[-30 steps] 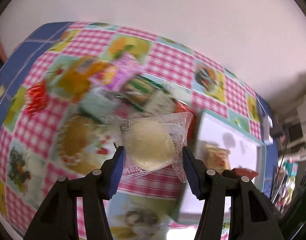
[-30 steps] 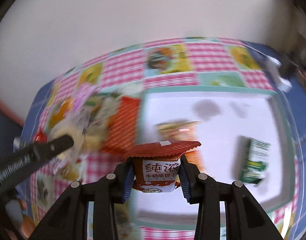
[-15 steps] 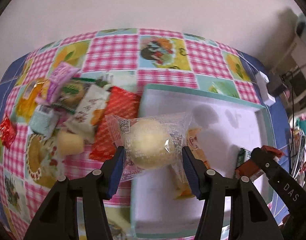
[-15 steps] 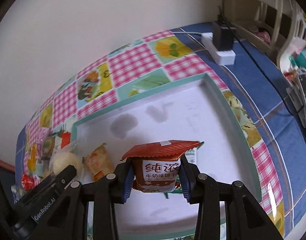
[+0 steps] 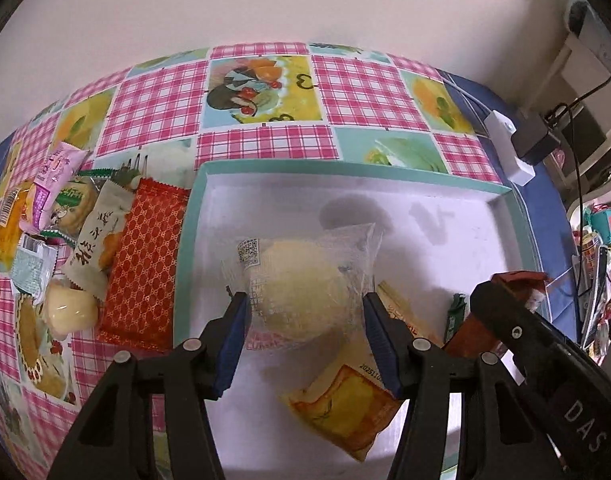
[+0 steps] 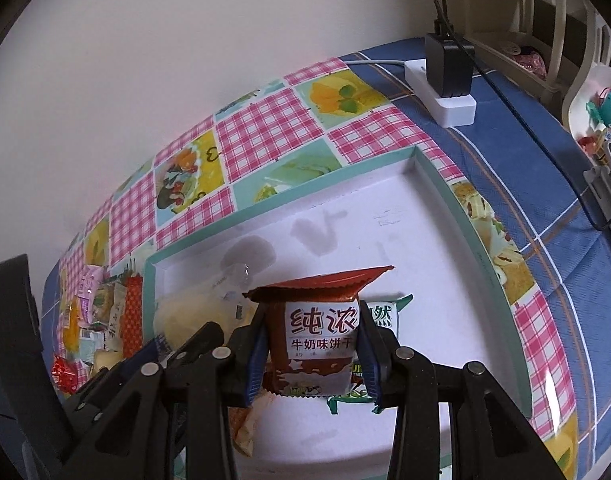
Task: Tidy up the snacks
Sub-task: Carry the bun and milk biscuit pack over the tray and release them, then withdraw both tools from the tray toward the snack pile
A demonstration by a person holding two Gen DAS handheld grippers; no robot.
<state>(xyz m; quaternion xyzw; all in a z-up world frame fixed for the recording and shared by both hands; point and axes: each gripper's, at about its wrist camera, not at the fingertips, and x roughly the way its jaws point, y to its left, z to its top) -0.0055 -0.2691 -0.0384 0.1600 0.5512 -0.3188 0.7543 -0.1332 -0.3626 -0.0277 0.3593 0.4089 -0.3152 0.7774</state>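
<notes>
A pale round bun in a clear wrapper (image 5: 305,288) is pinched between the blue pads of my left gripper (image 5: 305,336), held above the white tray with a teal rim (image 5: 345,168). Under it in the tray lies an orange-yellow snack packet (image 5: 345,408). My right gripper (image 6: 311,356) is shut on a red-brown milk biscuit packet (image 6: 317,344), over the tray beside the left gripper (image 6: 173,356). A green packet (image 6: 381,316) lies in the tray behind the biscuit packet. The right gripper (image 5: 545,360) shows at the lower right of the left wrist view.
A pile of loose snacks sits left of the tray on the checked tablecloth: a red packet (image 5: 145,264), a beige packet (image 5: 97,240), a second wrapped bun (image 5: 69,312), pink and green wrappers. A white power strip with a black charger (image 6: 449,80) lies beyond the tray's right corner.
Both grippers swung from the snack pile to over the tray, each keeping its packet. The left gripper came lower and the tray floor now fills its view.
</notes>
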